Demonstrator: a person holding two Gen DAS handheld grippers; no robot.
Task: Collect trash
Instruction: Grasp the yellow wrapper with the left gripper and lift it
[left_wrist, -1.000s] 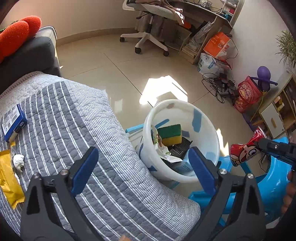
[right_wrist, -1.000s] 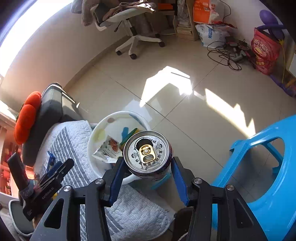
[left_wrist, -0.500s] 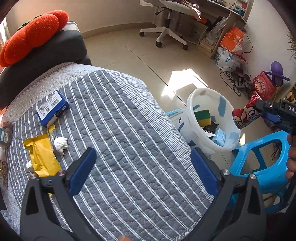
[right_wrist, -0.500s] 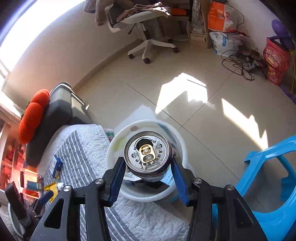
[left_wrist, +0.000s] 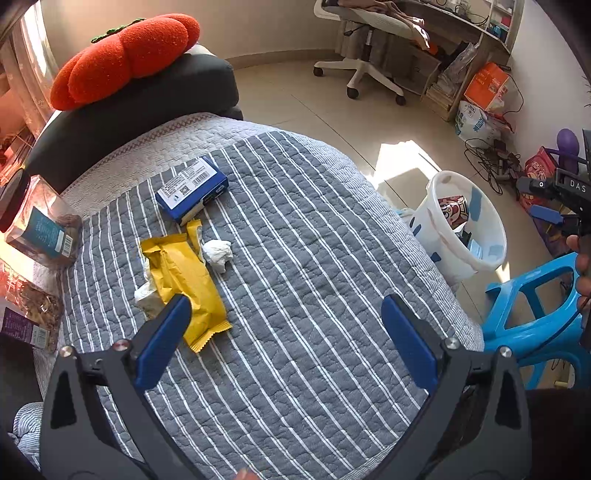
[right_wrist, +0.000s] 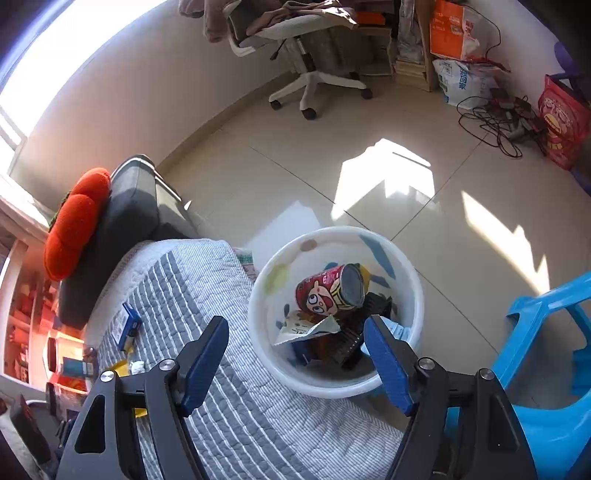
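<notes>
So the red can (right_wrist: 332, 293) is out of the right claw (right_wrist: 301, 363) now. A second ago it was pinched between those blue pads, and now it's lying on its side in the white bin (right_wrist: 413, 332), on top of the wrappers and dark junk already in there. The right claw's jaws are opening, nothing between them, hanging right over the bin. One piece of trash done.

Meanwhile the left claw (left_wrist: 286, 339) has swung away from the bin and over the striped bed cover (left_wrist: 314, 240), jaws wide and empty. Under it sit a yellow wrapper (left_wrist: 184, 277), a crumpled white tissue (left_wrist: 218, 253) just beside it, and a blue box (left_wrist: 192, 194) a bit further up. There's something white poking out from under the wrapper, maybe another tissue, hard to tell. My guess is the wrapper or tissue goes next, since the left claw is nearly over them.
</notes>
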